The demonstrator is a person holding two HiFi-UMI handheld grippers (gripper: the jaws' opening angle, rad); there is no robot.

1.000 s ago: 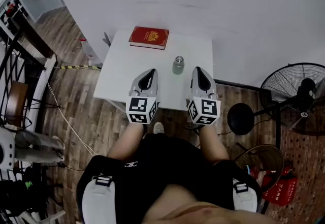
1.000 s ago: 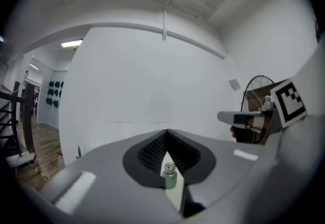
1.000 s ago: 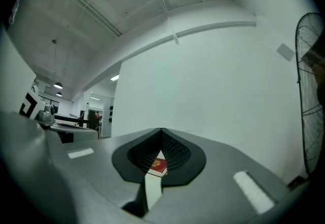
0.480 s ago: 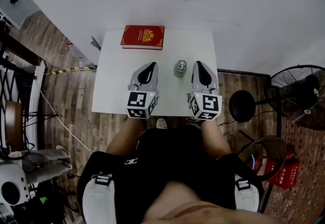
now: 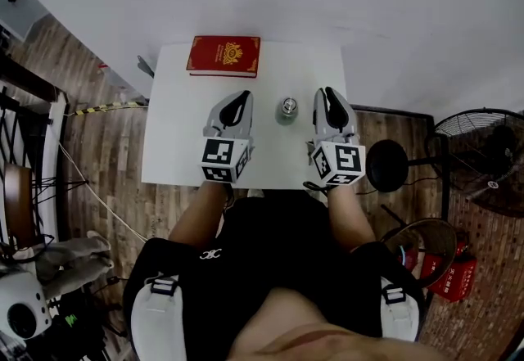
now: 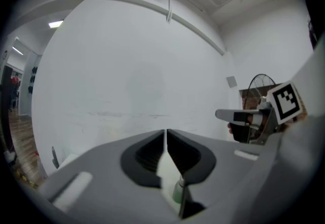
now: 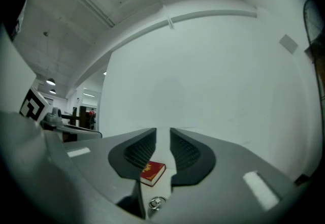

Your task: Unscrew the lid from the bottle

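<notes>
Head view looks down on one small white square table (image 5: 176, 146). It carries one red hardback book with a gold emblem (image 5: 223, 55) at its far edge and one small bottle with a silver metal lid (image 5: 287, 109). The bottle stands upright, lid on, between two grey grippers. Left gripper (image 5: 244, 96): jaws pressed together, empty. Right gripper (image 5: 324, 92): jaws have just been opening to a narrow gap, nothing between them.

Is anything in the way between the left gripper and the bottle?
No, nothing visible. Only bare white table lies between the left gripper and the bottle, which stands to its right; the red book sits farther back.
</notes>
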